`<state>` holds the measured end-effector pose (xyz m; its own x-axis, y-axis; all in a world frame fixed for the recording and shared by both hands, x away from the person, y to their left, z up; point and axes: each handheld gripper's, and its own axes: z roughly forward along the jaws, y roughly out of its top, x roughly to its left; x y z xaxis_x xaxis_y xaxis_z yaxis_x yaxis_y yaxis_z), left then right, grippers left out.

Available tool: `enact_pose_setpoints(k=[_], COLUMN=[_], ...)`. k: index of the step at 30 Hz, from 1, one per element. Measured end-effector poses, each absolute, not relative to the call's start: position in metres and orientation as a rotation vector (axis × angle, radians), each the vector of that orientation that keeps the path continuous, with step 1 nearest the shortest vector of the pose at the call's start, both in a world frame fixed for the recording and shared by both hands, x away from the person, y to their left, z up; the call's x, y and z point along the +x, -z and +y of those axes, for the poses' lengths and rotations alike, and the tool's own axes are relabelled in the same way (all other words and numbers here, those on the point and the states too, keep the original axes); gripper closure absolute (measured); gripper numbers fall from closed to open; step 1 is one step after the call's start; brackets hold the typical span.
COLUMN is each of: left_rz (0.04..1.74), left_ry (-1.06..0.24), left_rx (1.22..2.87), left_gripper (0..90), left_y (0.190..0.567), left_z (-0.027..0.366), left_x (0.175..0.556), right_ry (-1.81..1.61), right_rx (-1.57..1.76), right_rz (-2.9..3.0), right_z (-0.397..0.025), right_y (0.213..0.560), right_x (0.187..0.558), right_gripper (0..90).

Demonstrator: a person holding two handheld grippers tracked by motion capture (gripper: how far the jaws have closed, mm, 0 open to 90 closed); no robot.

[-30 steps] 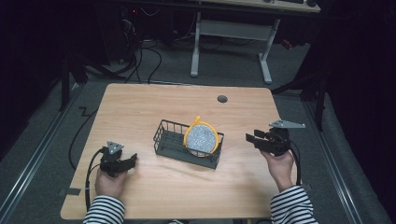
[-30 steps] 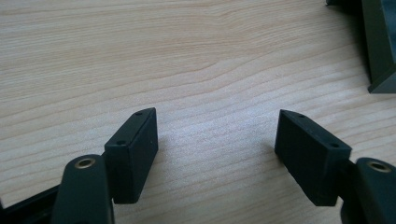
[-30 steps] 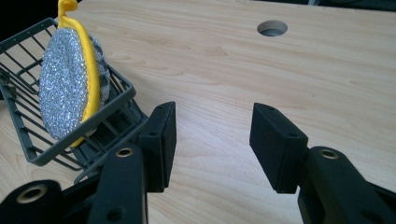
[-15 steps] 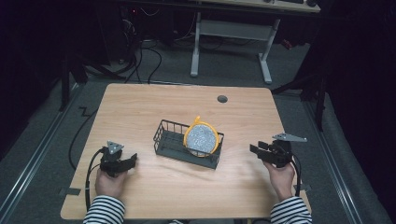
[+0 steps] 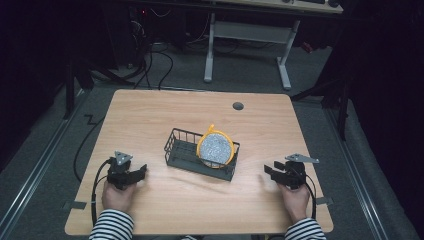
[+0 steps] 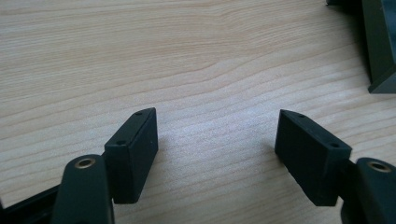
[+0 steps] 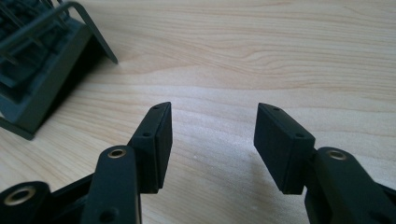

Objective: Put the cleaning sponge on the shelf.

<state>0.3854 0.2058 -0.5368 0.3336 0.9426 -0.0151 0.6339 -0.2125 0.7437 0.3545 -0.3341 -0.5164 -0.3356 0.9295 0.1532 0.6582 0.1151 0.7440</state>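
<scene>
High view: plate (image 5: 216, 148) in rack (image 5: 180, 156) | gripper views: left gripper (image 6: 217, 135), right gripper (image 7: 212, 133) released, on bare table (image 5: 165, 115)

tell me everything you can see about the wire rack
The rack is a dark, rectangular wire basket, metal by its look, with thin upright bars over a solid base rim. It sits flat near the middle of the table, turned slightly askew. A round grey plate with an orange rim stands on edge in its right end. Both grippers rest apart from it.
</scene>
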Motion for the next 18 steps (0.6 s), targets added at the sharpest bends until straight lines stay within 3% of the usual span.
enact_pose_setpoints(k=[18], left_rz=[1.383], left_ry=[-0.599], left_rx=[1.941], left_gripper=[30.3], left_y=[0.537], left_z=[0.205], left_x=[0.384], right_ry=[-0.885], right_rx=[1.424], right_rz=[2.078], right_z=[-0.316], right_y=[0.53], right_x=[0.35], right_gripper=[41.0])
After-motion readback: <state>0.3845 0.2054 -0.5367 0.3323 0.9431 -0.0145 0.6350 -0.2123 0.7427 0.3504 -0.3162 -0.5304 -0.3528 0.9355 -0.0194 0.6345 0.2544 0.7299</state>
